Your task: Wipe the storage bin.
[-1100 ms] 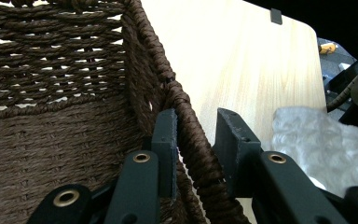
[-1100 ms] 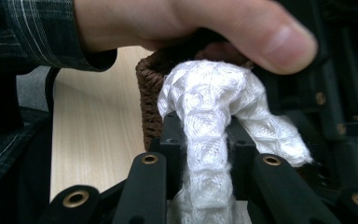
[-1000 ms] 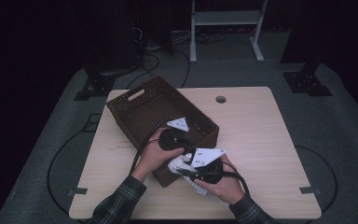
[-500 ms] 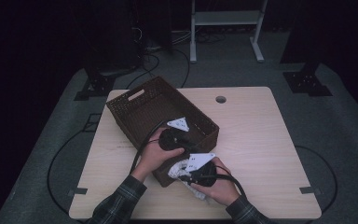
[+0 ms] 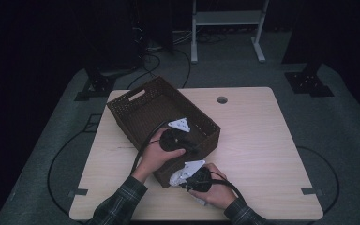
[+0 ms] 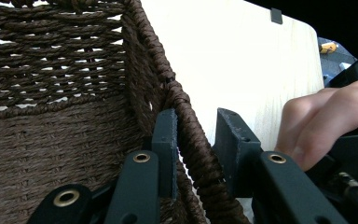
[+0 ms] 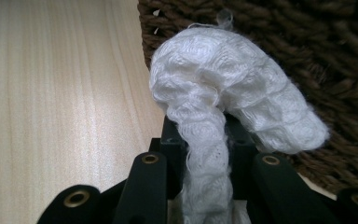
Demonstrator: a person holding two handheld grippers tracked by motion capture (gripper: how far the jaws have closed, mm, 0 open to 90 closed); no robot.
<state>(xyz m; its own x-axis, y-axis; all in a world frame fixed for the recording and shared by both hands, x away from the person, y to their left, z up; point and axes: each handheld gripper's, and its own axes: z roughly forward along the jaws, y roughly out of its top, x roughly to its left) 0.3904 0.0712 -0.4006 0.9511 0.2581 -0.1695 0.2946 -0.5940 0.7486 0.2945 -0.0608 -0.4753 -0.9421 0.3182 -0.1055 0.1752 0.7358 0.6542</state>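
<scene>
- High view: left gripper (image 5: 180,136) clamped on near rim of brown woven basket (image 5: 140,112); right gripper (image 5: 187,174) holding white cloth (image 5: 176,178) low over the surface (image 5: 262,136), just outside basket's near corner. Basket interior bare; placing not yet done.
- Left gripper view: jaws straddling rim (image 6: 191,135), pressed narrow.
- Right gripper view: jaws nearly closed on cloth (image 7: 223,93); knitted, bunched, arching over toward basket wall (image 7: 307,42).

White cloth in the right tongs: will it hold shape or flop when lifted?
Likely floppy: the white cloth already droops over the right tongs. Probably light; its knit looks thin. It may snag on the woven basket.
</scene>
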